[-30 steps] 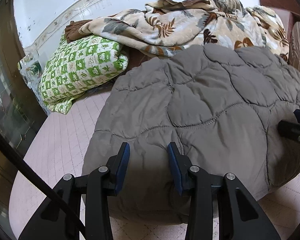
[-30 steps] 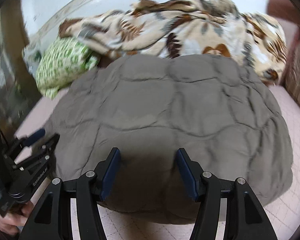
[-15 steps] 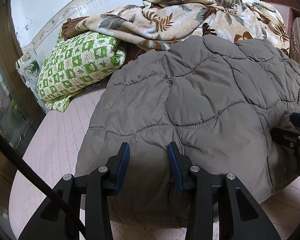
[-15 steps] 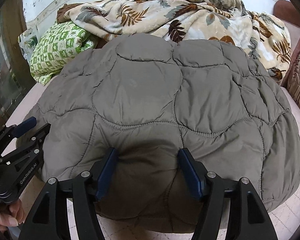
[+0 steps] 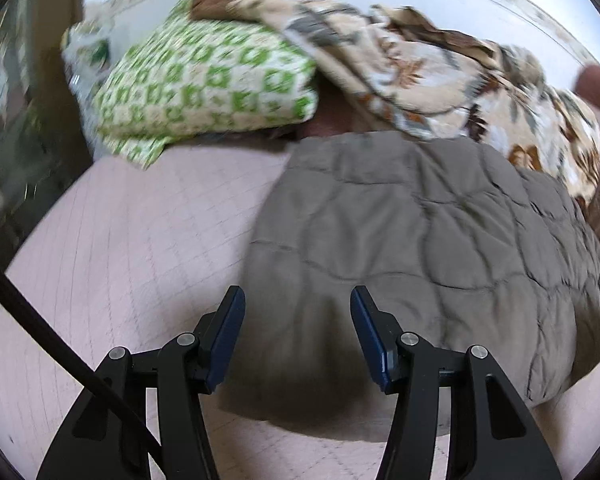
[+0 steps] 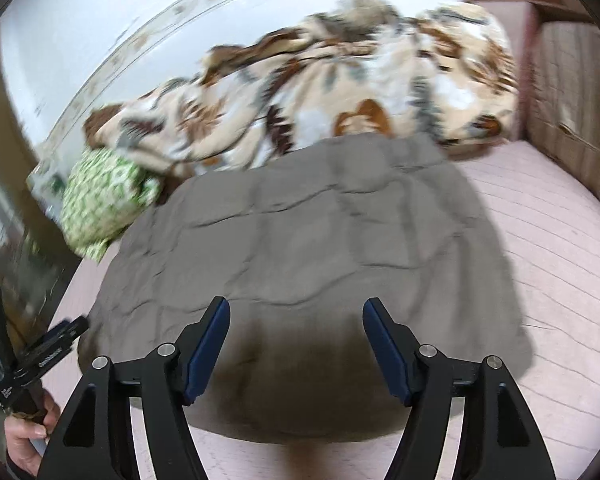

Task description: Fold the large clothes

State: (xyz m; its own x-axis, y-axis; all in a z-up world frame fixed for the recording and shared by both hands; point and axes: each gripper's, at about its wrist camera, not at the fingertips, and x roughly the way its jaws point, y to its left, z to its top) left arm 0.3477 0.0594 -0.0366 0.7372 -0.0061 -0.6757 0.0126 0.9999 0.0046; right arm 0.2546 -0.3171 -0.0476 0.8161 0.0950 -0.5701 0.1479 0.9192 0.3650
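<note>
Both tongs, left tongs (image 5: 297,334) and right tongs (image 6: 296,346), are opening with nothing pinched, poised over the near edge of the grey quilted jacket (image 5: 420,248) lying folded on the pink bed (image 5: 148,232), stretching away from them.

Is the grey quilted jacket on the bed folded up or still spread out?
Folded. The grey quilted jacket lies as a compact padded block on the pink bed cover; no sleeves stick out.

Left wrist view: looking forward and down from the near edge, close over the grey quilted garment (image 5: 420,240), toward the far wall. Right wrist view: same facing, further right. Shared: garment, green pillow (image 6: 104,200), floral blanket (image 5: 440,80).
</note>
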